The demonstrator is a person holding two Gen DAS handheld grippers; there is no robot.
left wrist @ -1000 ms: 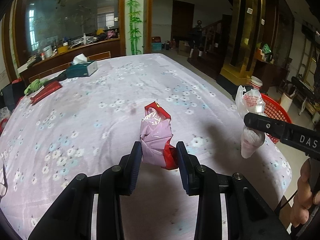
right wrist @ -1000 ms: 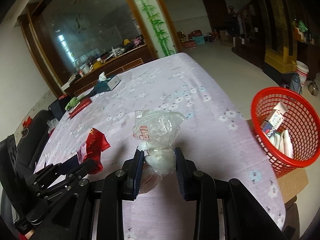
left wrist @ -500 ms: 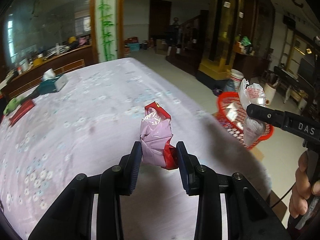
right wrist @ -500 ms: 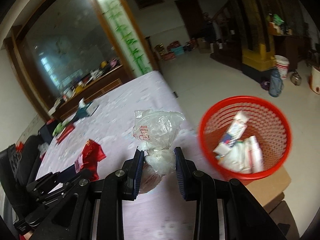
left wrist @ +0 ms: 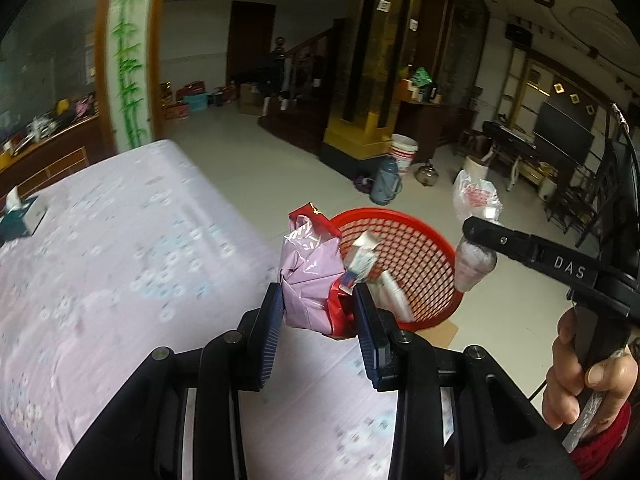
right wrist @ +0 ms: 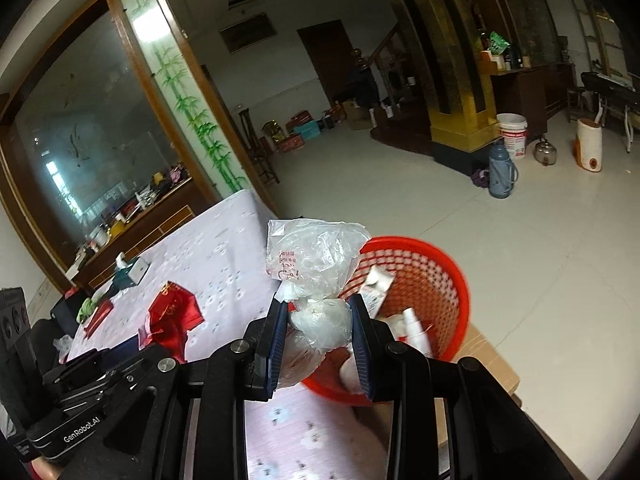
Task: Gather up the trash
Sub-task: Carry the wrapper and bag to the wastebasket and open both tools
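My left gripper (left wrist: 318,312) is shut on a crumpled red and pink wrapper (left wrist: 310,276), held over the table's right edge. A red mesh basket (left wrist: 404,240) holding several pieces of trash sits just beyond it, off the table. My right gripper (right wrist: 320,322) is shut on a clear plastic bag (right wrist: 314,260) with a white wad inside, right at the near rim of that basket (right wrist: 436,276). In the left wrist view the bag (left wrist: 474,200) hangs from the right gripper to the right of the basket. The wrapper (right wrist: 174,312) also shows left in the right wrist view.
The table (left wrist: 120,248) wears a pale floral cloth. A teal tissue box (left wrist: 18,216) and red and green items (right wrist: 94,312) lie at its far side. The basket rests on a cardboard box (right wrist: 488,364). A blue thermos (right wrist: 500,172) and a white bucket (right wrist: 514,134) stand on the tiled floor.
Both grippers have swung right from over the table to the basket, each still holding its trash. The basket now fills the middle of both views.
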